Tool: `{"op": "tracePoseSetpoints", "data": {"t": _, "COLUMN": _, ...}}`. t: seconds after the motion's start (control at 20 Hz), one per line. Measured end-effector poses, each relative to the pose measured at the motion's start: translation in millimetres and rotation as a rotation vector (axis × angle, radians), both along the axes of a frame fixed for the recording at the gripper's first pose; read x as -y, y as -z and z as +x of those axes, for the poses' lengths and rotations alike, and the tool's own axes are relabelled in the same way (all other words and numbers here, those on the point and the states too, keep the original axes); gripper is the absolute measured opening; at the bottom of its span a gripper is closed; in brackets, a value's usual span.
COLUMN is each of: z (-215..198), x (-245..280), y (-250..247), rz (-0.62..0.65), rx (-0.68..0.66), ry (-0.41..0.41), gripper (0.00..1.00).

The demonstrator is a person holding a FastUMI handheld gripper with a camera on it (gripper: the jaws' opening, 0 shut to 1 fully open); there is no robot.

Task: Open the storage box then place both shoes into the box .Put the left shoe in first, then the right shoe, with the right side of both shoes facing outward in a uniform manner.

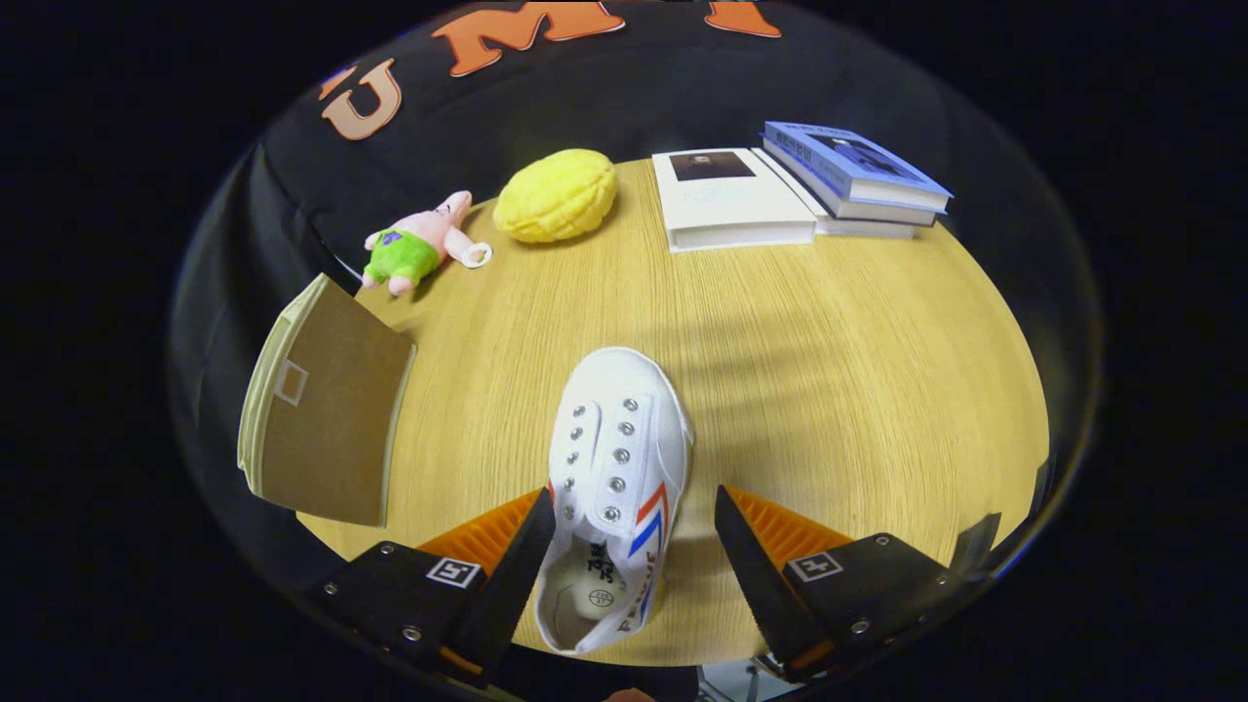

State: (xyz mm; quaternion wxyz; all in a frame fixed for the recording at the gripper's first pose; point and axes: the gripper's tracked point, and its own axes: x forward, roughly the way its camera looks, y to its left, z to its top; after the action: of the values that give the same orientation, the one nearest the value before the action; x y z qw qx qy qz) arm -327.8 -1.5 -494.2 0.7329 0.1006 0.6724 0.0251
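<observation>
A white canvas shoe (616,458) with red and blue side stripes lies on the wooden table (829,370), toe pointing away from me. Its heel end and opening sit between my fingers. My gripper (636,512) is open, with the left finger touching or nearly touching the shoe's left side and the right finger standing apart from its striped side. A brown cardboard storage box (327,419) with its lid raised stands to the left of the shoe, at the table's left edge.
A yellow bun-shaped plush (556,195) and a small pink and green plush toy (417,246) lie at the far left of the table. Two white and blue books (795,190) are stacked at the far right. Open wood stretches to the right of the shoe.
</observation>
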Motion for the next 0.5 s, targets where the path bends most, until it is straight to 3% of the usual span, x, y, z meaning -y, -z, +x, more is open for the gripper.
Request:
{"op": "tracePoseSetpoints", "data": {"t": 0.15, "z": -6.9, "x": 3.2, "y": 14.0, "rz": 0.022, "rx": 0.007, "ry": 0.03, "gripper": 0.98}}
{"op": "tracePoseSetpoints", "data": {"t": 0.25, "z": -24.2, "x": 2.0, "y": 26.8, "rz": 0.054, "rx": -0.06, "ry": 0.067, "gripper": 0.96}}
{"op": "tracePoseSetpoints", "data": {"t": 0.3, "z": -14.6, "x": 3.4, "y": 29.5, "rz": 0.053, "rx": -0.012, "ry": 0.091, "gripper": 0.96}}
{"op": "tracePoseSetpoints", "data": {"t": 0.4, "z": -17.8, "x": -2.8, "y": 28.7, "rz": 0.062, "rx": -0.021, "ry": 0.074, "gripper": 0.88}}
{"op": "tracePoseSetpoints", "data": {"t": 0.5, "z": -17.8, "x": -10.7, "y": 27.1, "rz": 0.064, "rx": -0.037, "ry": 0.086, "gripper": 0.71}}
